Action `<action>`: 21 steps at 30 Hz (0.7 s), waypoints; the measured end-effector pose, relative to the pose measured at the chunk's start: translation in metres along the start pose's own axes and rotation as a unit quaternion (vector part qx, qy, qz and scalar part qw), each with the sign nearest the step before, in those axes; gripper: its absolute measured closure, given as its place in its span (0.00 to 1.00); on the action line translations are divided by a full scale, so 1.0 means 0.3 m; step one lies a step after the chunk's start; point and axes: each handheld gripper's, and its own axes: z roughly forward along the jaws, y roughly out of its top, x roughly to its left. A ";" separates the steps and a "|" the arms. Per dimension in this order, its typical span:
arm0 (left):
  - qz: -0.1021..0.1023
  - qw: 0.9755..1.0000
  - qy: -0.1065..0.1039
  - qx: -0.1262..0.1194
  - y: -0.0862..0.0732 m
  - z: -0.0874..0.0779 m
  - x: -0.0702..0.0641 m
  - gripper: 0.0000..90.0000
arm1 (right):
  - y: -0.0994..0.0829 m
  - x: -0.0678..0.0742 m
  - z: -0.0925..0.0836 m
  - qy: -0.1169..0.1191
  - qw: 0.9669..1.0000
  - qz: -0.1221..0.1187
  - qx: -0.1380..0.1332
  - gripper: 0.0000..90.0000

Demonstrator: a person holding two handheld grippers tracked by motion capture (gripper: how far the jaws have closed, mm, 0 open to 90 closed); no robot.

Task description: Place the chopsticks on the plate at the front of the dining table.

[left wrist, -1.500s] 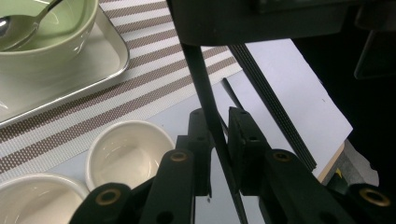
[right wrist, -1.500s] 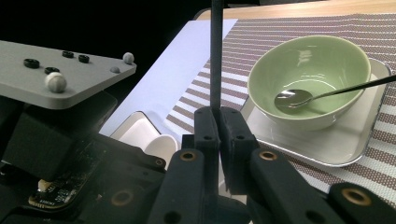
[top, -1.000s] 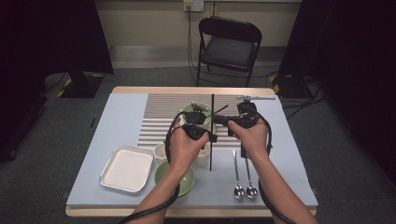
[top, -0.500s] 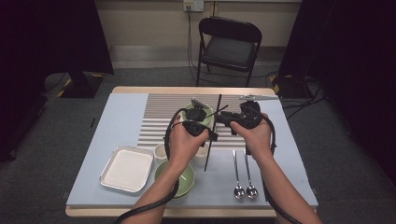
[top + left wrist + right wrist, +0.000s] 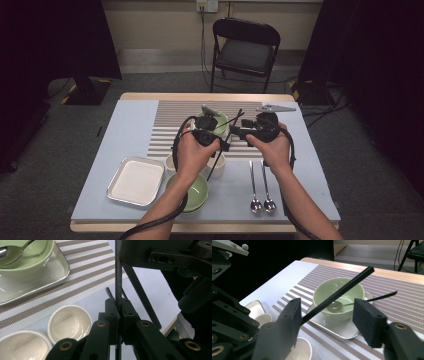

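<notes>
My left gripper is shut on a black chopstick that rises straight up between its jaws. In the high view that chopstick slants over the table's middle, top end to the right, held by the left gripper. My right gripper has just been opening. Its pads stand apart on either side of the chopstick and do not press it. It faces the left gripper from the right. A green bowl with a spoon in it lies beyond.
The green bowl sits on a silver tray on a striped mat. Two white cups stand below my hands. Near the front edge are a second green bowl, a white tray and two spoons. A chair stands behind the table.
The chopstick stood upright and now leans with its top to the right. The right gripper's jaws have opened off it. The left gripper keeps its hold.
</notes>
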 end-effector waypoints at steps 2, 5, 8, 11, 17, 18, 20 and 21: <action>-0.002 1.000 -0.001 -0.001 -0.001 0.001 0.002 0.96 | -0.005 -0.004 0.002 0.000 1.000 0.001 0.002 0.41; -0.001 1.000 0.003 -0.001 -0.002 0.002 0.006 0.96 | -0.008 -0.008 0.004 -0.003 1.000 0.001 0.004 0.39; -0.002 1.000 0.006 -0.003 -0.001 -0.003 0.008 0.96 | -0.014 -0.015 0.006 -0.024 0.999 -0.020 0.023 0.38; 0.000 1.000 0.006 0.002 -0.001 -0.006 0.015 0.96 | -0.022 -0.029 0.001 -0.021 1.000 -0.014 0.016 0.37; 0.001 1.000 0.014 0.002 -0.001 -0.023 0.032 0.95 | -0.038 -0.054 -0.010 -0.028 0.999 -0.016 0.028 0.30; 0.001 1.000 0.014 0.002 -0.001 -0.023 0.032 0.95 | -0.042 -0.058 -0.010 -0.028 0.999 -0.017 0.029 0.29; 0.001 1.000 0.017 0.003 -0.001 -0.031 0.046 0.95 | -0.053 -0.061 -0.009 -0.025 0.999 -0.018 0.030 0.27; -0.001 1.000 0.017 0.001 -0.002 -0.033 0.050 0.95 | -0.058 -0.062 -0.008 -0.024 0.999 -0.017 0.031 0.25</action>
